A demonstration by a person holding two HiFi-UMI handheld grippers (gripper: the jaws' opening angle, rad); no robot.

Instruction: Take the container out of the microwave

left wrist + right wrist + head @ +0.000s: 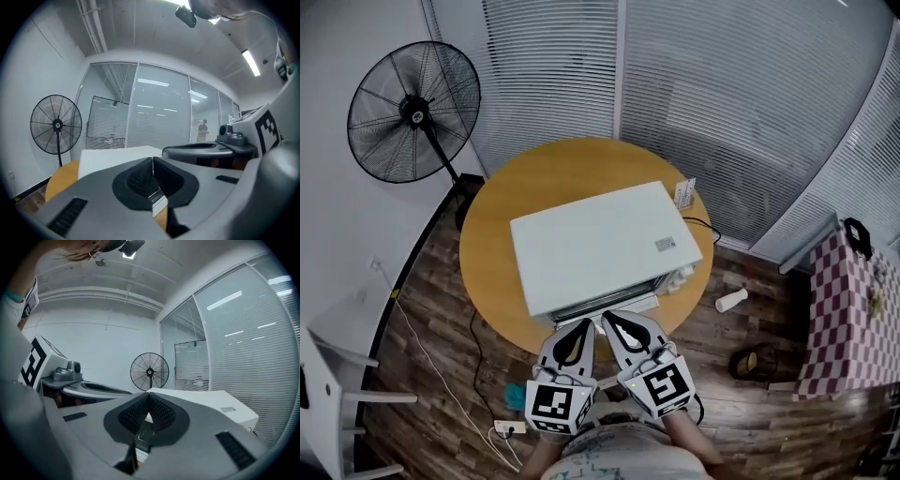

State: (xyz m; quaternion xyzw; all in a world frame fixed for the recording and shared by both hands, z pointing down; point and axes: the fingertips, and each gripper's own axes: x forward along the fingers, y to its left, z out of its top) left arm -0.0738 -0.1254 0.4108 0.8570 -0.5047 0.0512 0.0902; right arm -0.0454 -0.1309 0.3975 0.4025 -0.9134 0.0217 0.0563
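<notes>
A white microwave (600, 244) stands on a round wooden table (492, 211), its front toward me; the door looks closed and no container shows. My left gripper (583, 325) and right gripper (605, 320) hover side by side just before the microwave's front edge, both shut with nothing between their jaws. In the left gripper view the left gripper (152, 159) points over the microwave top (112, 157). In the right gripper view the right gripper (149, 394) points along the microwave (211, 404).
A black standing fan (414, 111) is at the back left, also the fan (149, 372) in the right gripper view. A power strip (508, 429) and cables lie on the wooden floor. A chequered cloth table (844, 319) is at the right, a white bottle (731, 300) on the floor.
</notes>
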